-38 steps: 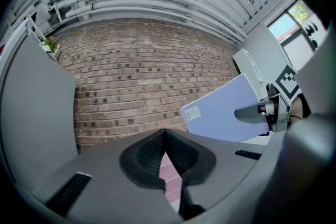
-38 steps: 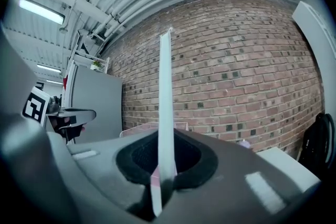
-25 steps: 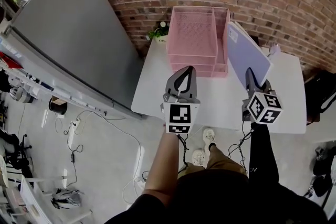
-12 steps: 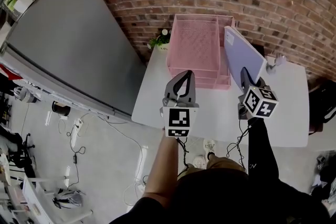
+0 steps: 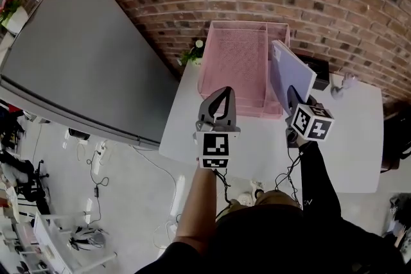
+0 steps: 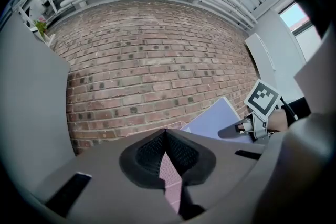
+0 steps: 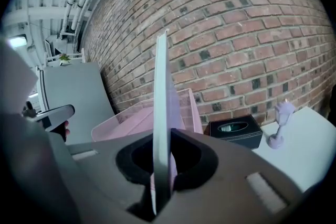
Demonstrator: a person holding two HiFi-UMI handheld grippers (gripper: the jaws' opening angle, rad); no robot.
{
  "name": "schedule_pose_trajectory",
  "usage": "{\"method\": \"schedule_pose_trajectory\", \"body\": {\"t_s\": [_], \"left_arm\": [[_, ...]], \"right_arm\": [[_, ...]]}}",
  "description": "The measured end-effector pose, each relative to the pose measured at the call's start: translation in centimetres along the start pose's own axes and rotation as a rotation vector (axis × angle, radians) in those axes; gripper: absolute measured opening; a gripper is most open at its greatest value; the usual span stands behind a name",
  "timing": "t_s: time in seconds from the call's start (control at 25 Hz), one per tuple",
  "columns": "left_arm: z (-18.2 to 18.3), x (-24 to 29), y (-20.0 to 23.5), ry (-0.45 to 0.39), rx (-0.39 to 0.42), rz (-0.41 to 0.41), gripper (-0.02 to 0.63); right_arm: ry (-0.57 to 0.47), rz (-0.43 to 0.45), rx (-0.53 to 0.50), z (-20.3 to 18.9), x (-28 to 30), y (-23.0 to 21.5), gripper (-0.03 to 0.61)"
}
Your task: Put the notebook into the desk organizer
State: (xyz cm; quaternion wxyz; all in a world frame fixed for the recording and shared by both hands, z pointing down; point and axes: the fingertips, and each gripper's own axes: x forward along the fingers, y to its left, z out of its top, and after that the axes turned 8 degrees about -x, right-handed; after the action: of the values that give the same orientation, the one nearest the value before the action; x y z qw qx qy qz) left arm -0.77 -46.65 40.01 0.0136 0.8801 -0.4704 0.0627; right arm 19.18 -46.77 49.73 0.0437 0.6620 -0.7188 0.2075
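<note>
Viewing overhead hides what the right gripper view shows: fingers (image 7: pixel 188 159) clenching the notebook (image 7: pixel 160 102); left gripper (image 6: pixel 166 131) closed.

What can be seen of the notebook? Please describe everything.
The notebook is thin, with a plain lavender cover and pale page edges. It is upright on edge in the air, clamped by the right gripper, above the white table, beside the right side of the pink mesh desk organizer. Whether they touch is unclear.
</note>
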Motion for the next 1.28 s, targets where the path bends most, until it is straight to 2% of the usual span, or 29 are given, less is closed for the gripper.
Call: {"method": "schedule_pose_trajectory", "body": {"t_s": [0.24, 0.6, 1.28], "left_arm": [[-0.7, 2.2, -0.7, 0.030, 0.010, 0.010, 0.008], [-0.9, 4.3, -1.7, 0.045, 0.033, 0.043, 0.008], [-1.6, 5.8, 0.6, 0.062, 0.007, 0.101, 0.008]], "right_arm": [[0.056, 0.028, 0.034, -1.8, 2.2, -1.4, 0.031], [0.079, 0.069, 0.070, -2.5, 5.7, -3.0, 0.031], [0.084, 0.122, -0.005, -2.3, 10.8, -2.0, 0.032]]}}
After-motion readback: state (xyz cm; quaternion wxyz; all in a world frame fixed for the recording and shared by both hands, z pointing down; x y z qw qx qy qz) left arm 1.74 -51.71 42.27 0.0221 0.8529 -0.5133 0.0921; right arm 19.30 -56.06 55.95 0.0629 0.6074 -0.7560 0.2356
